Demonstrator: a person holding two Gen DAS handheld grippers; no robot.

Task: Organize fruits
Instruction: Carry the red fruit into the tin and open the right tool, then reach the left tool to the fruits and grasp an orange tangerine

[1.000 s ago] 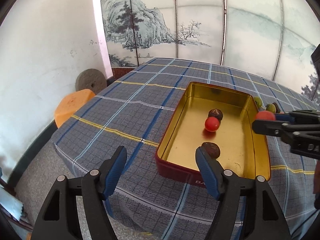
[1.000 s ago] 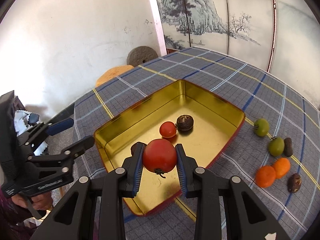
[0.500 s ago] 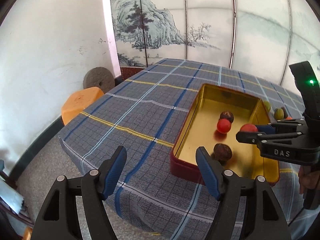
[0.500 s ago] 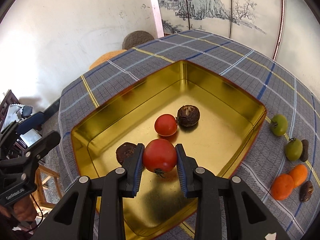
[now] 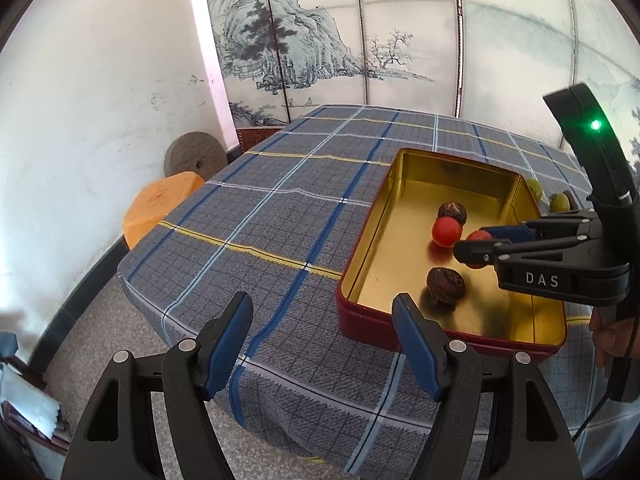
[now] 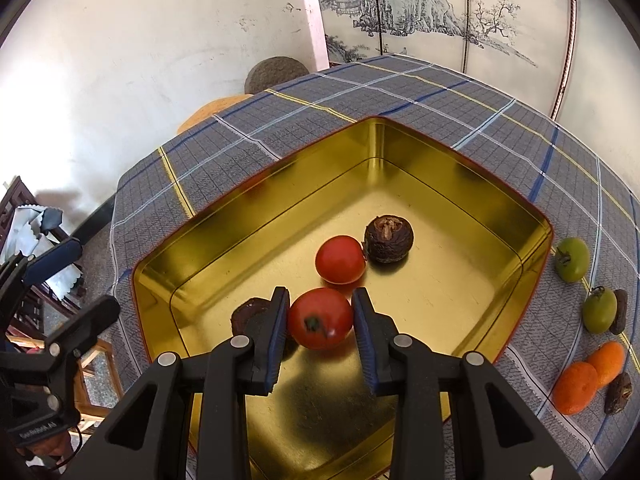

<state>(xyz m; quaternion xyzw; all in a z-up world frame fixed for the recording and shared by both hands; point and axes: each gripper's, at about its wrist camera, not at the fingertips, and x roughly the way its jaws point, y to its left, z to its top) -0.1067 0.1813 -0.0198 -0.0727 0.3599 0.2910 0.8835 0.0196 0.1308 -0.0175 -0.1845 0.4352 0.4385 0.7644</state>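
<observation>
A gold tin with a red outside sits on the checked tablecloth. My right gripper is low inside it, shut on a red tomato just above the tin floor. In the tin lie a second tomato, a dark wrinkled fruit touching it, and another dark fruit half hidden behind my left finger pad. In the left wrist view, my left gripper hangs open and empty over the table's near edge, left of the tin. The right gripper reaches in there from the right.
Right of the tin lie two green fruits, two oranges and small dark fruits. An orange stool and a round millstone stand by the wall beyond the table's left edge. A painted screen stands behind.
My right gripper has sunk into the tin with the tomato, closer to the two resting fruits. The tomato's stem end now faces the camera. The left gripper stays open.
</observation>
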